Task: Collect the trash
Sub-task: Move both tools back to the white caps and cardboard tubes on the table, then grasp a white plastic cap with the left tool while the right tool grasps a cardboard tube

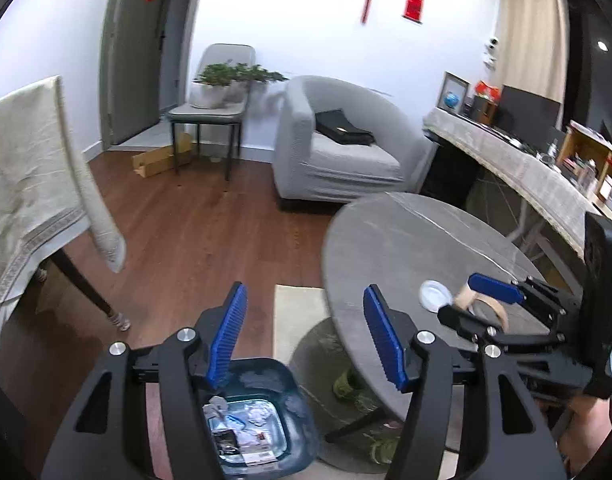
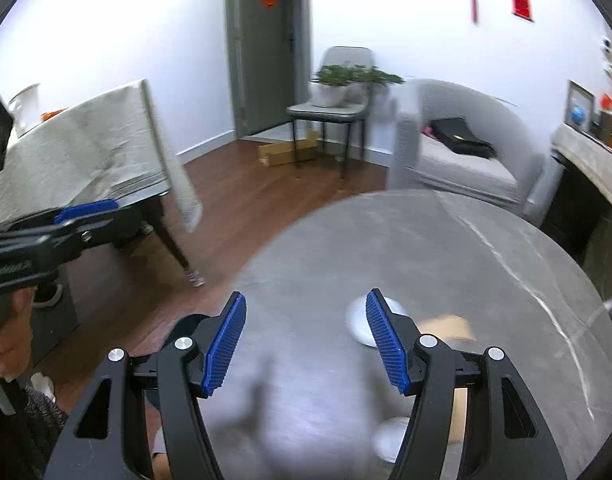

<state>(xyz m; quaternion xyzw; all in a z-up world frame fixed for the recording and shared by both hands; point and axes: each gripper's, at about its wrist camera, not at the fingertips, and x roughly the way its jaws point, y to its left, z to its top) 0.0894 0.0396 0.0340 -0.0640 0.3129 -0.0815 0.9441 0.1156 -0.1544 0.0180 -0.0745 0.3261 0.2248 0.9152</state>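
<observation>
A dark blue trash bin (image 1: pixel 298 432) stands on the floor beside the round grey table (image 1: pixel 386 240), with crumpled paper and wrappers (image 1: pixel 246 428) inside. My left gripper (image 1: pixel 306 332) is open and empty above the bin. On the table lie a white lid (image 1: pixel 434 295) and a tan tape roll (image 1: pixel 486 304). My right gripper (image 1: pixel 476 300) reaches over the tape roll in the left wrist view. In the right wrist view my right gripper (image 2: pixel 306 340) is open, with the white lid (image 2: pixel 360 324) and the blurred tan roll (image 2: pixel 450 326) just beyond its right finger. Another white piece (image 2: pixel 390 436) lies lower on the table.
A cloth-covered table (image 2: pixel 78 156) stands at the left. A grey armchair (image 1: pixel 338 148) with a black bag, a chair with potted plants (image 1: pixel 218 92) and a cardboard box (image 1: pixel 158 158) stand behind. A long counter (image 1: pixel 518 164) runs at the right. A rug (image 1: pixel 298 320) lies under the round table.
</observation>
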